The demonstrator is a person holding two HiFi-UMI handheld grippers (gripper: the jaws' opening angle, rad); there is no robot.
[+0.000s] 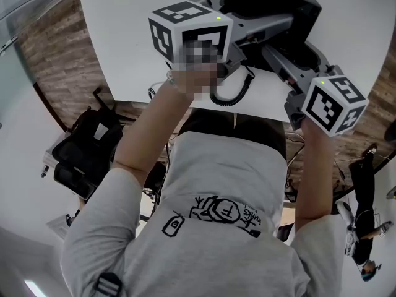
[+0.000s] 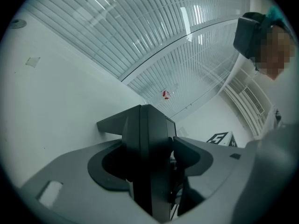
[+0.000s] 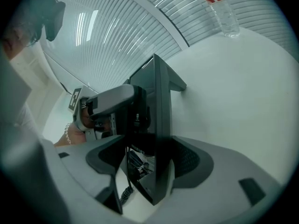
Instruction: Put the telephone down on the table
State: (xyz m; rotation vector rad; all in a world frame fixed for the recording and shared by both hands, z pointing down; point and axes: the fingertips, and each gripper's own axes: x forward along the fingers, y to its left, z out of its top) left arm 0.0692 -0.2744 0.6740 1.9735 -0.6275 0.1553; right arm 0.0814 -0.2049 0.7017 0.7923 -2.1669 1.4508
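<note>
See left hand-held gripper (image 2: pixel 149 161) clenched on the telephone (image 2: pixel 147 134), both pads pressing the black body set on edge between them. Same for right hand-held gripper (image 3: pixel 152 160): clamped on the telephone's other end, thin dark edge wedged between the pads. Reads as one grip per end, the two facing each other across it. Can spot the left one's marker cube in the right gripper view, just left of the telephone.

Find the telephone tilted, not lying flat, over the near part of the white desk (image 1: pixel 124 54). Can't tell whether its lower corner touches the desk.

See coiled cord (image 1: pixel 246 88) dropping from the telephone and looping low by the desk's near edge.

Further out:
- See a clear bottle (image 3: pixel 223 13) with red label standing on the desk, well apart from the telephone.
- Behind the desk, see a curved slatted glass wall (image 2: pixel 187 55).
- Note a beaded bracelet (image 3: pixel 68 133) on the left wrist.
- In the head view, see a grey shirt (image 1: pixel 210 184) with black print below both grippers.
- Also see a black bag (image 1: pixel 86 147) on the floor at the left.
- Wood flooring (image 1: pixel 55 36) beside the desk.
</note>
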